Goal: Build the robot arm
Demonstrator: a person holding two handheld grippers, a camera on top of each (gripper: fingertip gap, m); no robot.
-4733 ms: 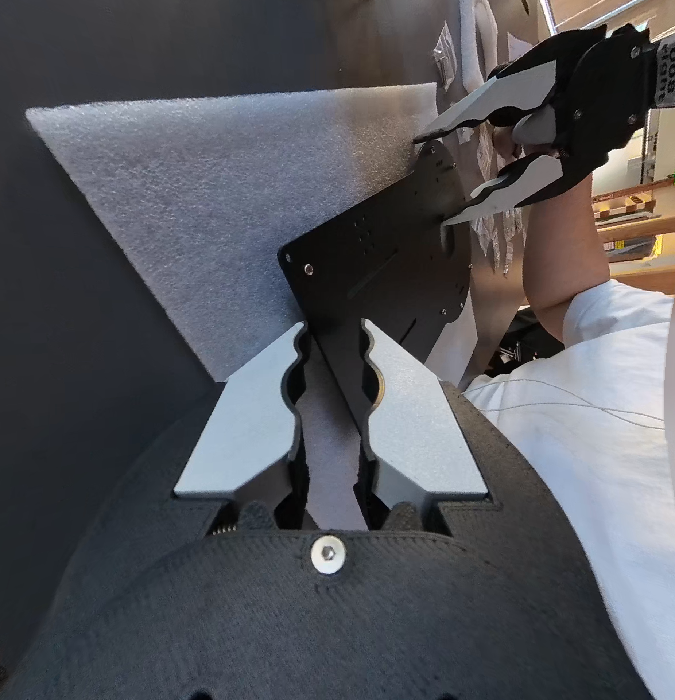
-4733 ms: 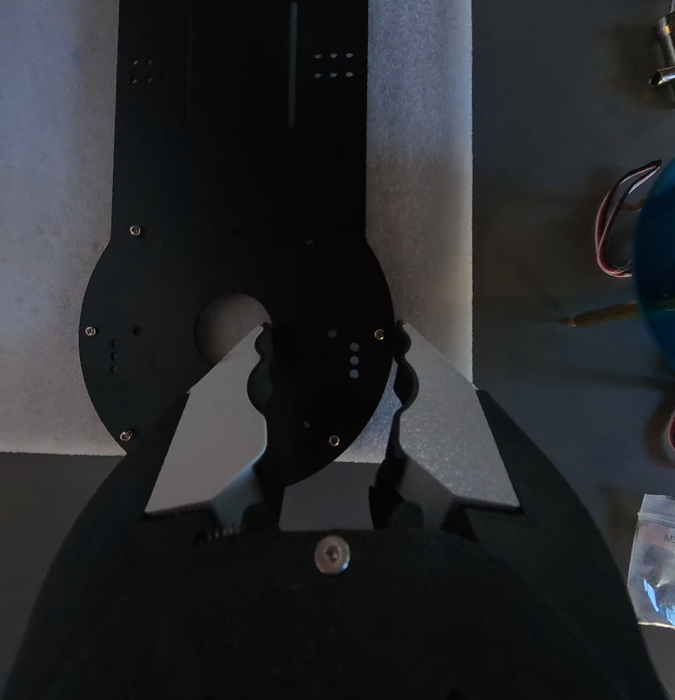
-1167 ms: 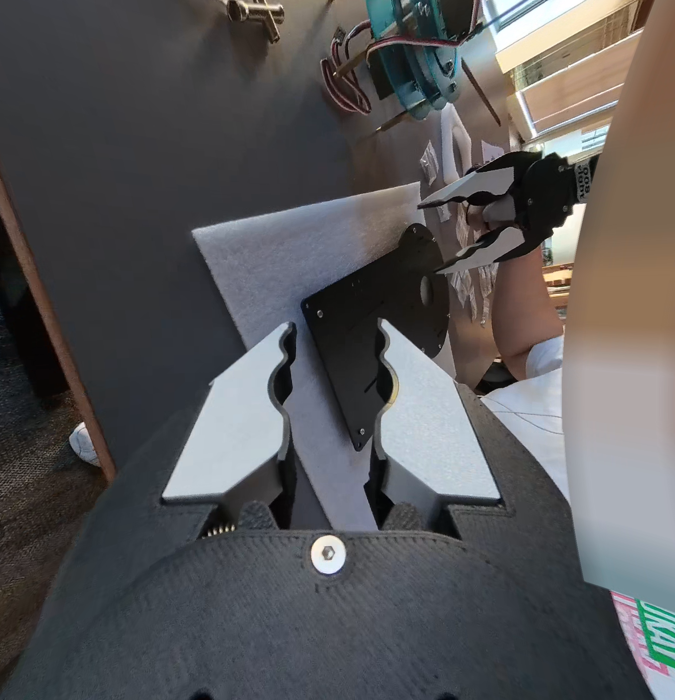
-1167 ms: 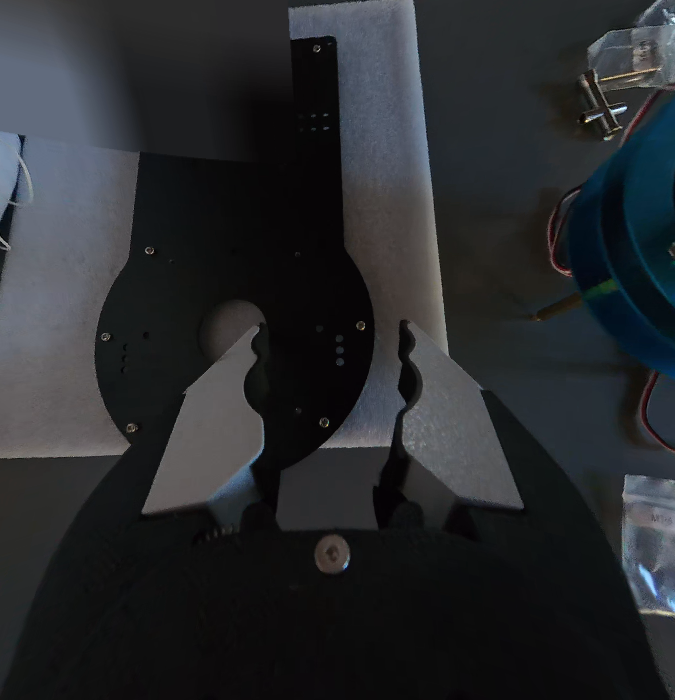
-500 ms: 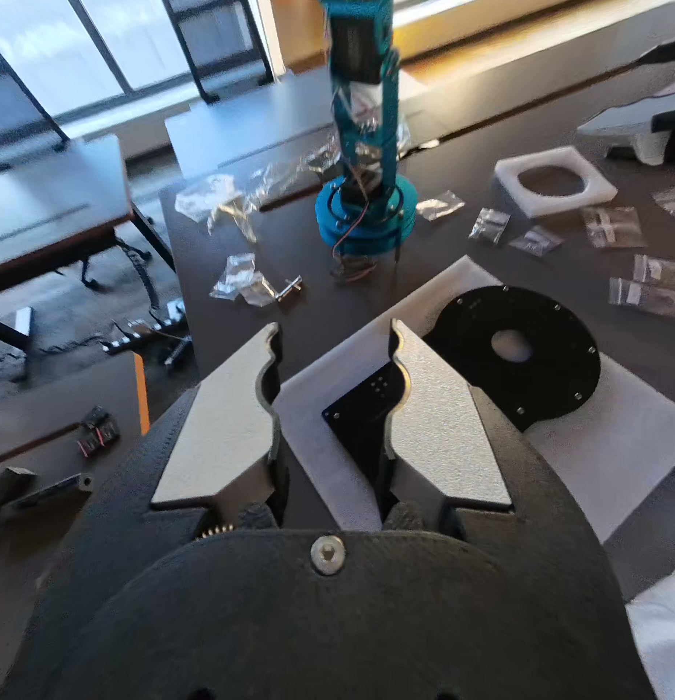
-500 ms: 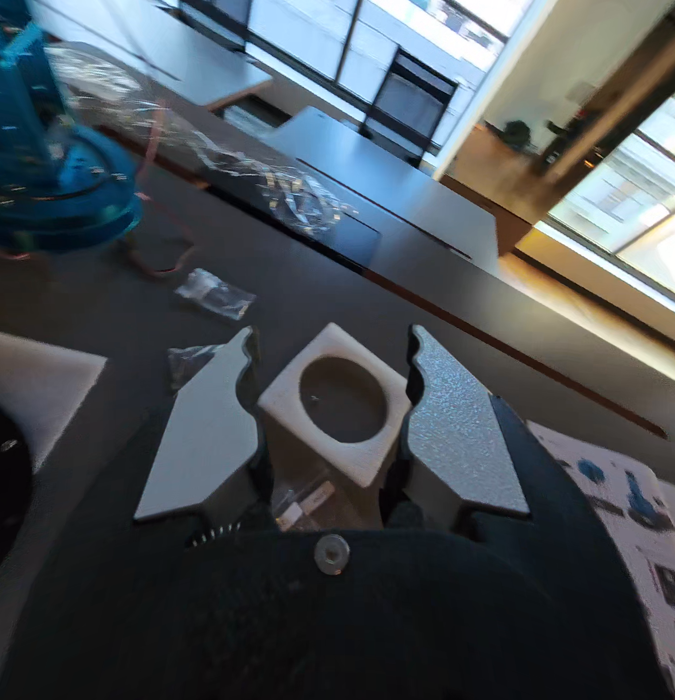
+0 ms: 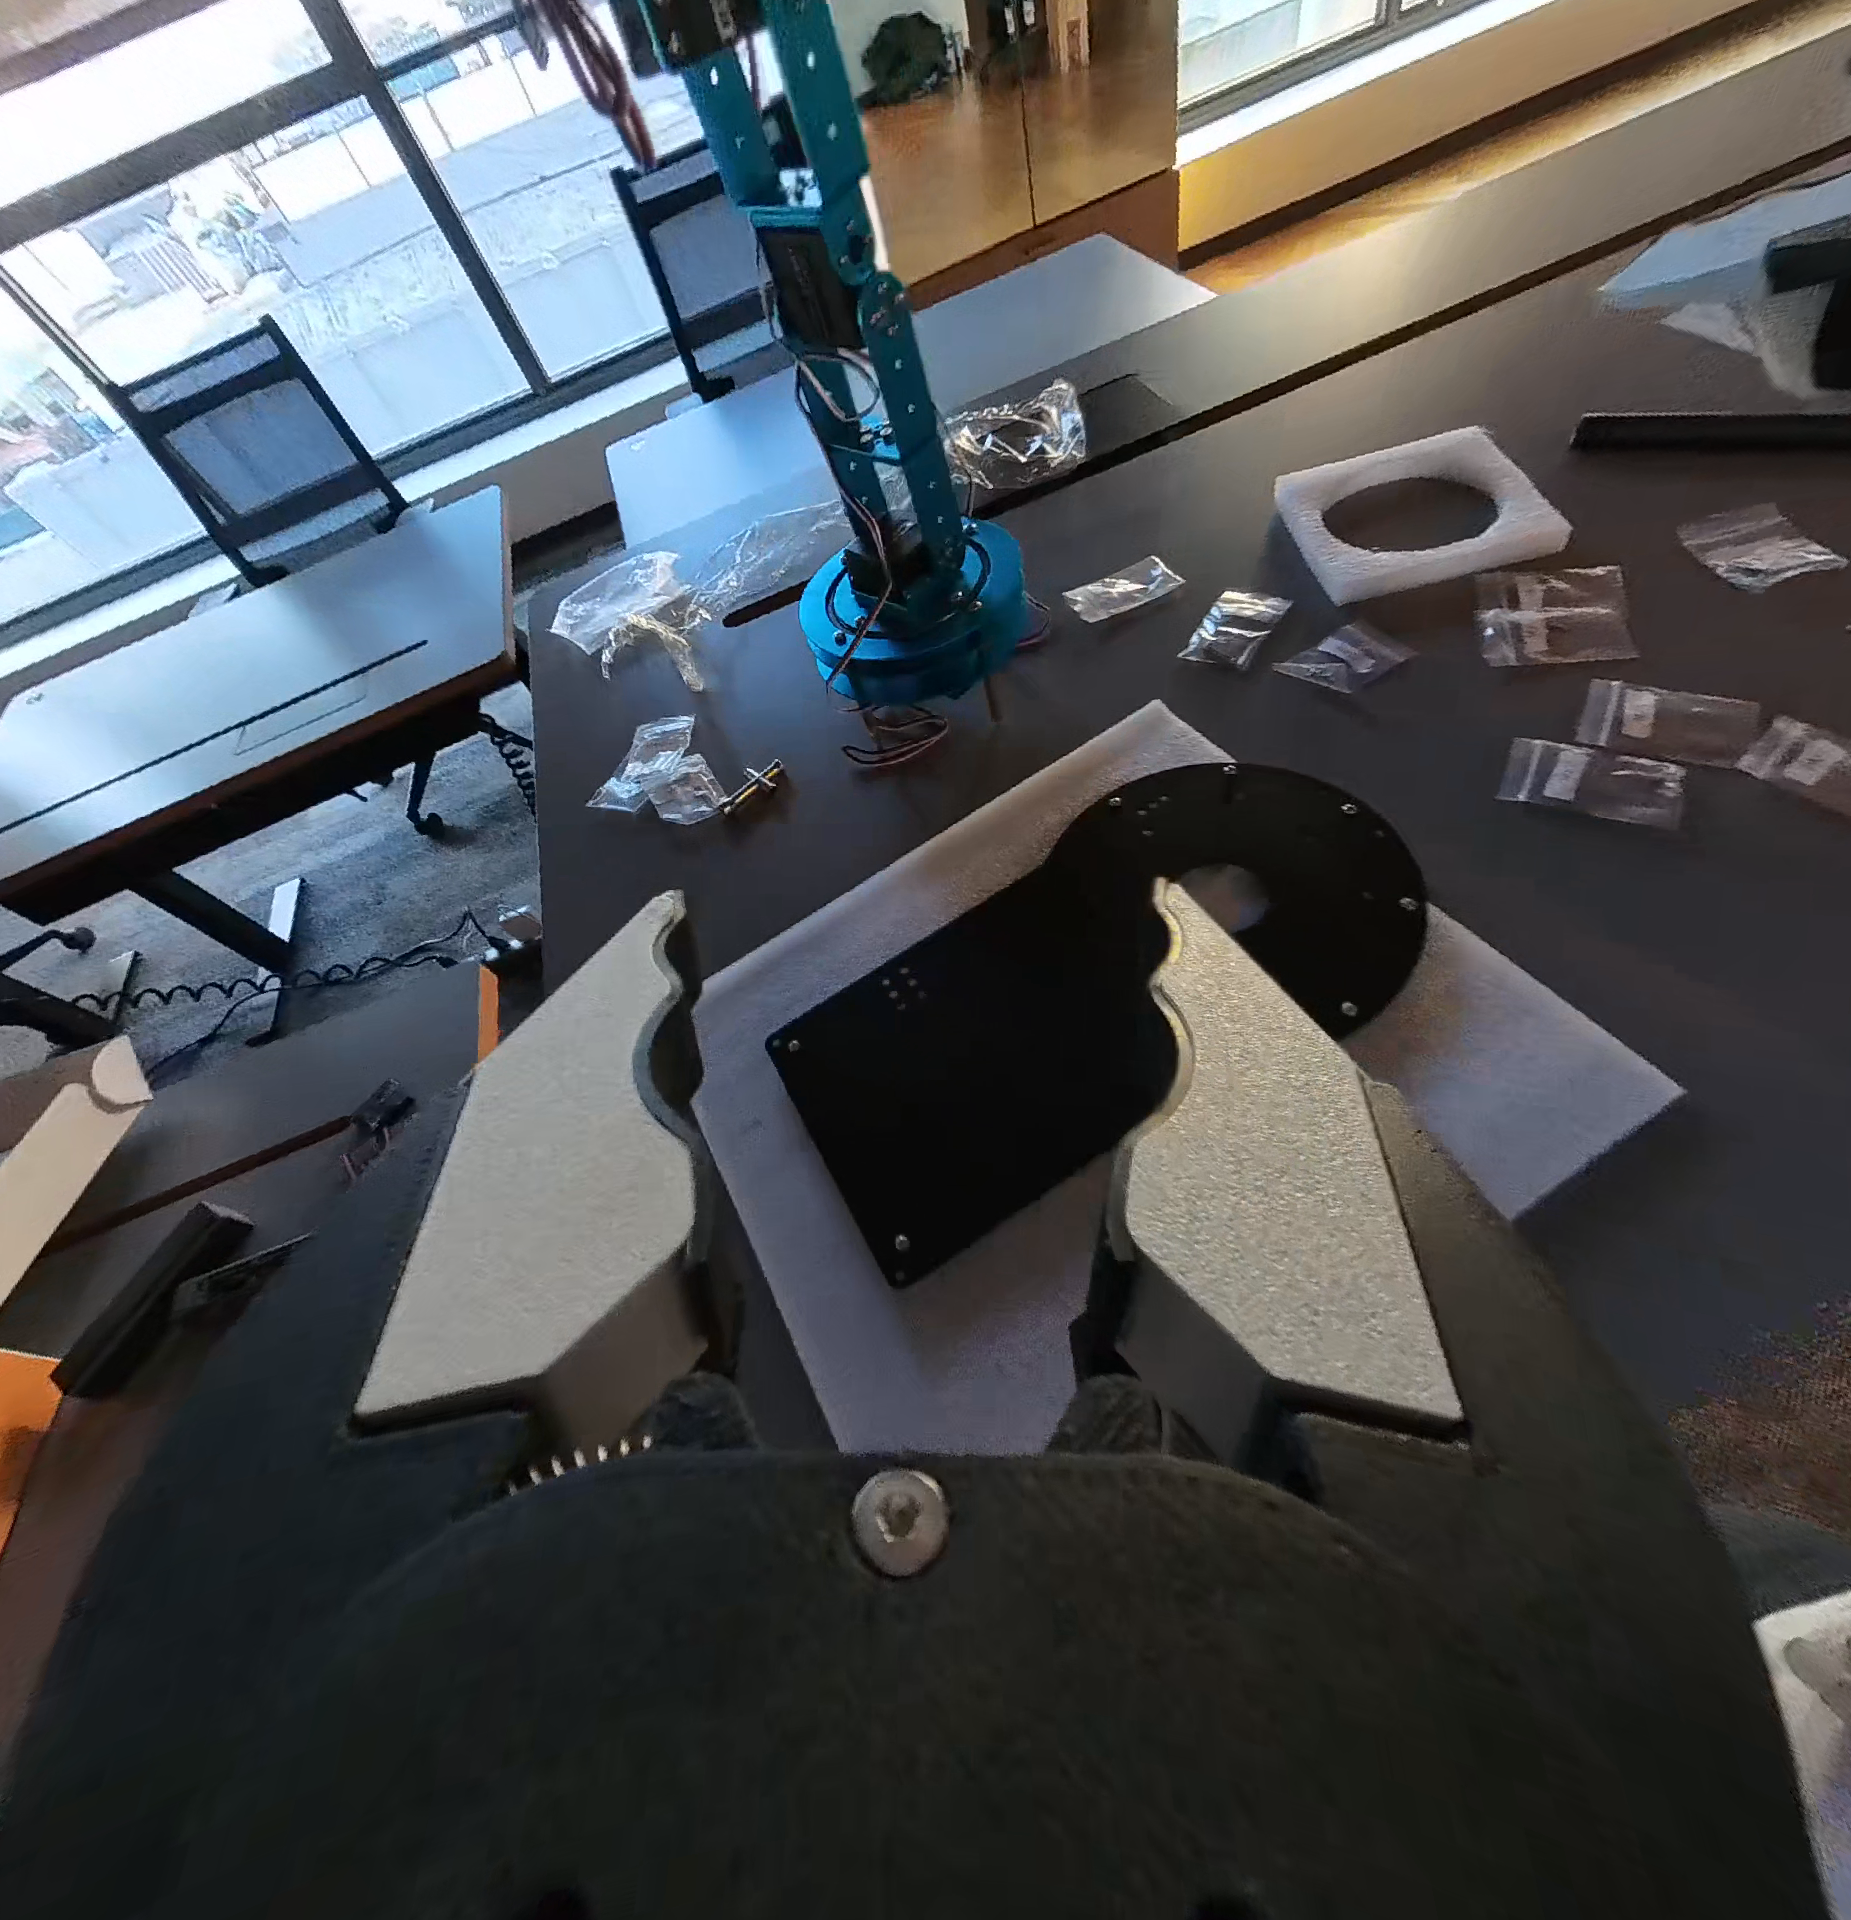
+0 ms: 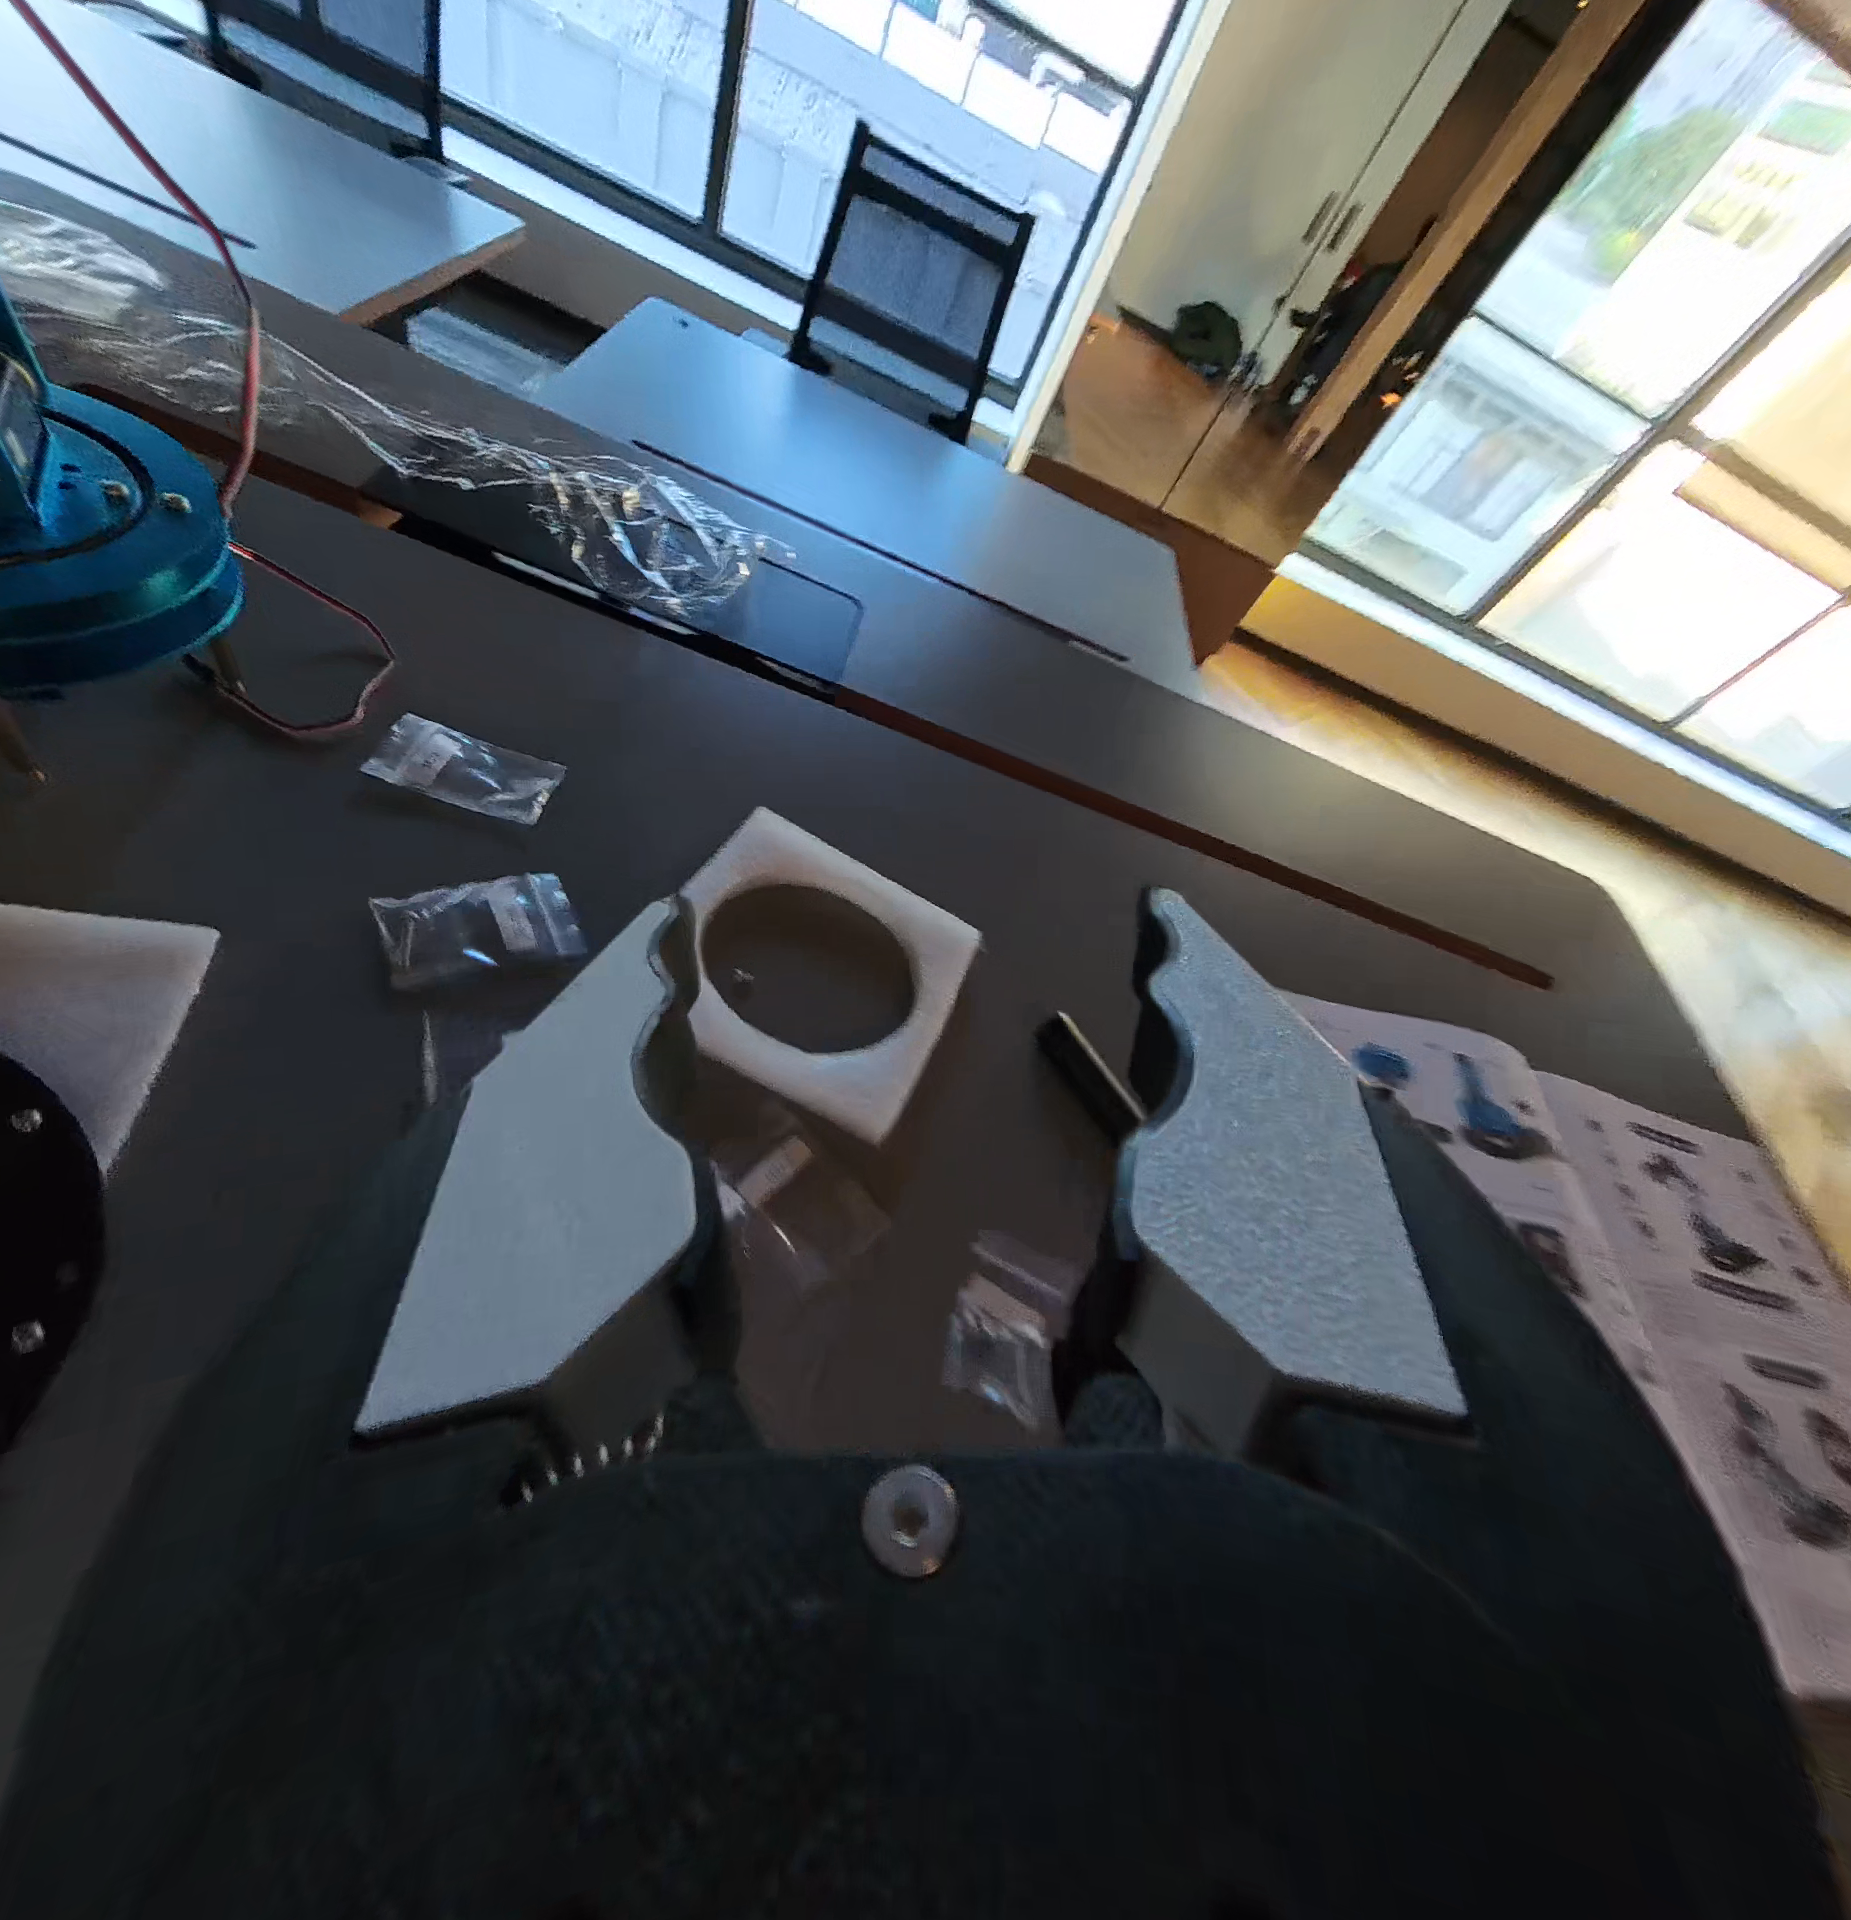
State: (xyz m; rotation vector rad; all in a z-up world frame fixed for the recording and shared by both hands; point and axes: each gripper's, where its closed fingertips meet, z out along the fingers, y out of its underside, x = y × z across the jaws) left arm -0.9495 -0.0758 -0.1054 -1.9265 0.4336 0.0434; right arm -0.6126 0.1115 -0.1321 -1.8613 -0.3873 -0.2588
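Black gripper (image 7: 921, 914), grey textured fingers (image 7: 547, 1164)

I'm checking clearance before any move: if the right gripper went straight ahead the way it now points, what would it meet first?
Probably the square white foam block with the round hole, lying on the dark table. The right gripper is open and empty. Small clear bags lie lower between its fingers; depth is unclear.
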